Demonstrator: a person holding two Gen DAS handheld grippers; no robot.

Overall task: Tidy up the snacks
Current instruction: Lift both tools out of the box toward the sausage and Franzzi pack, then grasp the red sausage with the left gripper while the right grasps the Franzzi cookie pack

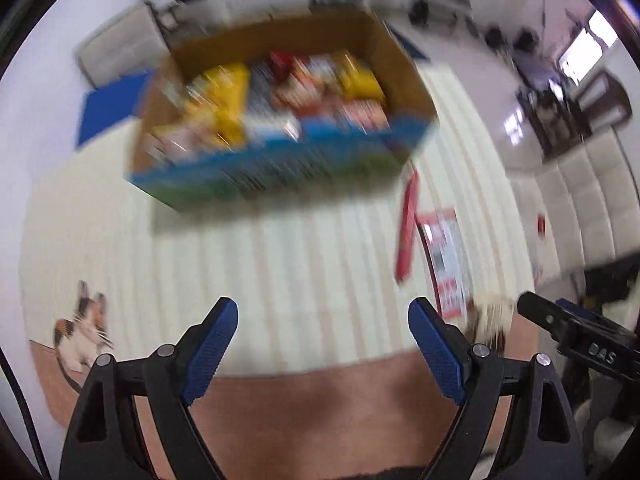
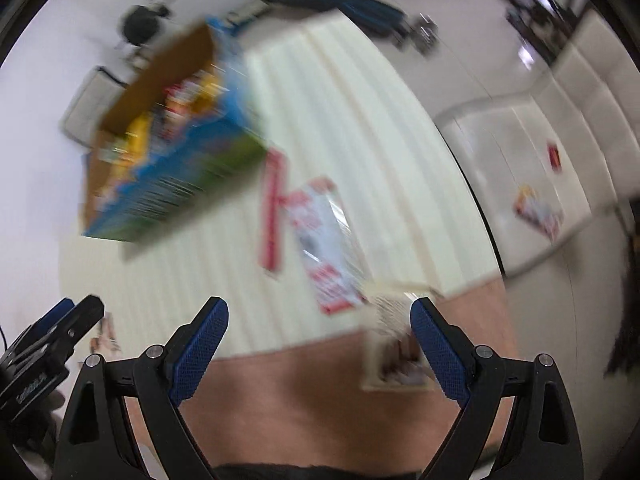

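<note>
Left wrist view. Cardboard box (image 1: 280, 120) at 12 o'clock, open top, brown inner walls, blue and green printed outer face. It is packed with snack packets (image 1: 288, 92) in yellow, red and white; motion blur makes every label unreadable. The box sits on a cream ribbed mat (image 1: 304, 264) with a plain pinkish-brown border at 6 o'clock. At 3 o'clock a narrow red stick pack (image 1: 408, 228) lies just beside a flat red-and-white packet (image 1: 446, 260). A pale packet (image 1: 494, 320) at 4 o'clock is partly behind the right finger. A cat figure (image 1: 86, 328) is printed on the mat at 8 o'clock. Left gripper (image 1: 322, 340): black arms, blue textured pads, jaws spread wide, nothing between them.

Right wrist view. Same box (image 2: 168, 152) at 10 o'clock, tilted in frame, heavily smeared. Red stick pack (image 2: 274, 212) and red-and-white packet (image 2: 324, 240) near centre, side by side; whether they touch cannot be told. Pale packet (image 2: 394, 352) at 5 o'clock, its right edge hidden by the finger. Two small packets (image 2: 538, 210) lie on a white cushioned seat (image 2: 520, 140) at 3 o'clock. Right gripper (image 2: 318, 340): jaws wide apart, gripping nothing.
</note>
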